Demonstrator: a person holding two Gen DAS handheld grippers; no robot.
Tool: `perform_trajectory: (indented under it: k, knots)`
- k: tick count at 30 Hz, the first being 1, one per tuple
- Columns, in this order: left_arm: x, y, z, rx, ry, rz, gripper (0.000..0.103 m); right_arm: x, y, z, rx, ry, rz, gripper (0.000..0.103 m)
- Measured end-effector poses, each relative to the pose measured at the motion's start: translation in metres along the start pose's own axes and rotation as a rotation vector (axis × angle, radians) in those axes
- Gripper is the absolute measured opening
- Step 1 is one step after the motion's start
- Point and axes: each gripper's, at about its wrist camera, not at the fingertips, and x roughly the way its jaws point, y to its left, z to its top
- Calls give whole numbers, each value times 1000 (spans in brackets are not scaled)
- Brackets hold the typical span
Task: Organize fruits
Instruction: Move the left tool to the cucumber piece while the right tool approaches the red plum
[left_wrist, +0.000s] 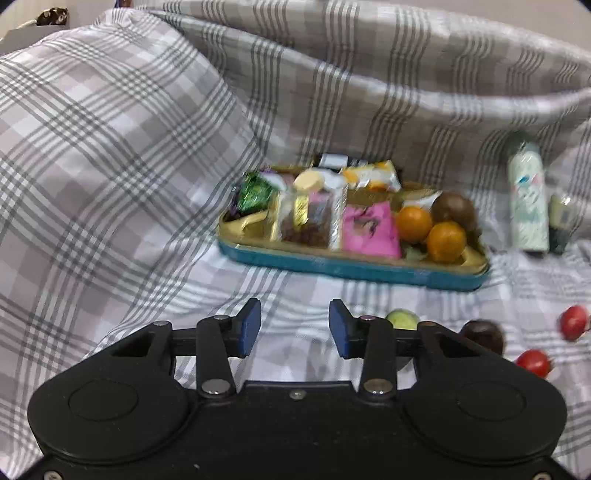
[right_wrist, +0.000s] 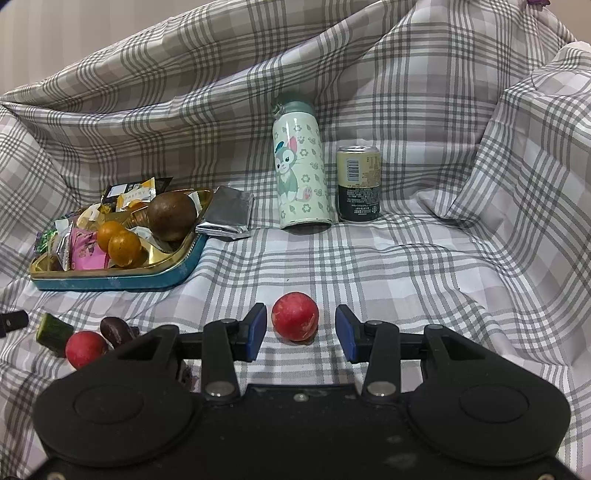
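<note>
In front of the blue tray (right_wrist: 110, 282), we see a red fruit (right_wrist: 294, 316) between the right gripper's (right_wrist: 301, 330) parted fingers, untouched; the left gripper's (left_wrist: 294, 328) fingers stand apart, empty.

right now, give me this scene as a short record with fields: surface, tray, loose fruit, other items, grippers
surface: plaid cloth
tray: two oranges, brown fruit, snack packets
loose fruit: red fruit between the right hand-held gripper jaws, untouched; second red fruit, dark fruit, green piece at left
other items: bottle, can, foil packet
left hand-held gripper: open, empty
</note>
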Motion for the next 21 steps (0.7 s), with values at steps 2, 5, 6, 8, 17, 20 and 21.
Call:
perform_trajectory:
  k: [2, 5, 6, 8, 17, 20, 21]
  knots:
    - [-6, -3, 0, 10, -34, -49, 48, 0, 1, 0, -6, 0, -1, 44]
    - [-1, -16, -1, 70, -21, -51, 48, 0, 2, -1, -13, -1, 2, 44]
    - [3, -20, -3, 91, -9, -43, 48, 0, 2, 0, -13, -1, 5, 44]
    - [9, -27, -5, 129, 16, -27, 48, 0, 2, 0, -14, -3, 9, 44]
    - [25, -10, -8, 76, 88, 101, 49, -1, 3, -1, -25, -4, 15, 44]
    - [40, 6, -7, -8, 182, 118, 47, 0, 2, -1, -26, -3, 14, 44]
    - [41, 10, -7, -31, 190, 115, 47, 0, 2, -1, -26, -1, 14, 44]
